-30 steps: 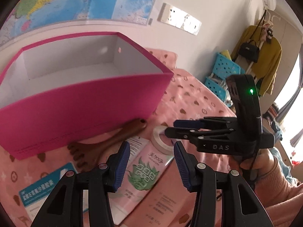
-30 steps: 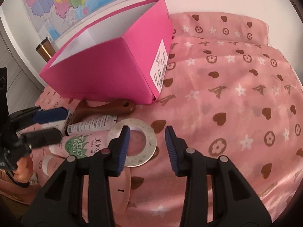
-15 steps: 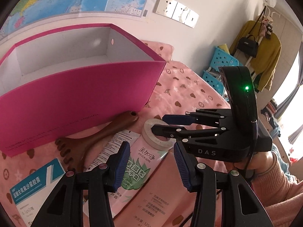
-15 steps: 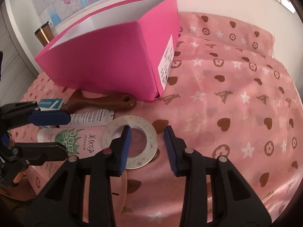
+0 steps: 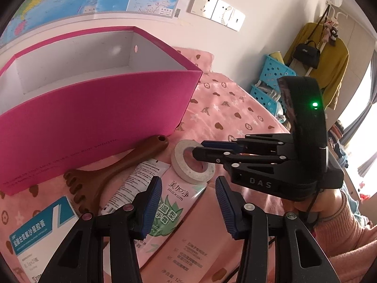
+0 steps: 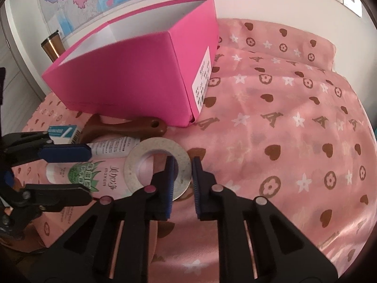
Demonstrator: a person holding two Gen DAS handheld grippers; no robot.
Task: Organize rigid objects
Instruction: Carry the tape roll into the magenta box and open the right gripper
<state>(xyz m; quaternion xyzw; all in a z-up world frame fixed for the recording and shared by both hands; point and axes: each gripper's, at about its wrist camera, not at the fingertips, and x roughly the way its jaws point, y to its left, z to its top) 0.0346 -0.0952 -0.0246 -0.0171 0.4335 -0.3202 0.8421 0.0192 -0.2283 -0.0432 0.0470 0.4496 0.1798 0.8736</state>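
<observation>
A white tape roll (image 6: 139, 165) lies on the pink cloth in front of the open pink box (image 6: 132, 80). My right gripper (image 6: 183, 176) straddles the roll's near wall, one finger in the hole, one outside, jaws narrowed onto it. In the left wrist view the roll (image 5: 188, 167) has the right gripper (image 5: 200, 149) over it. My left gripper (image 5: 188, 202) is open and empty above a pink maxam tube (image 5: 172, 207). A brown wooden massager (image 5: 110, 172) and a white tube (image 5: 132, 186) lie beside it.
A blue and white carton (image 5: 35, 231) lies at the near left. A large pink tube (image 5: 186, 247) lies under my left gripper. A metal cup (image 6: 50, 48) stands behind the box. Blue baskets (image 5: 271, 87) and hanging clothes (image 5: 325, 59) are off to the right.
My right gripper moved forward and down over the tape roll and narrowed its jaws onto the roll's wall. My left gripper came closer to the tubes and stayed open.
</observation>
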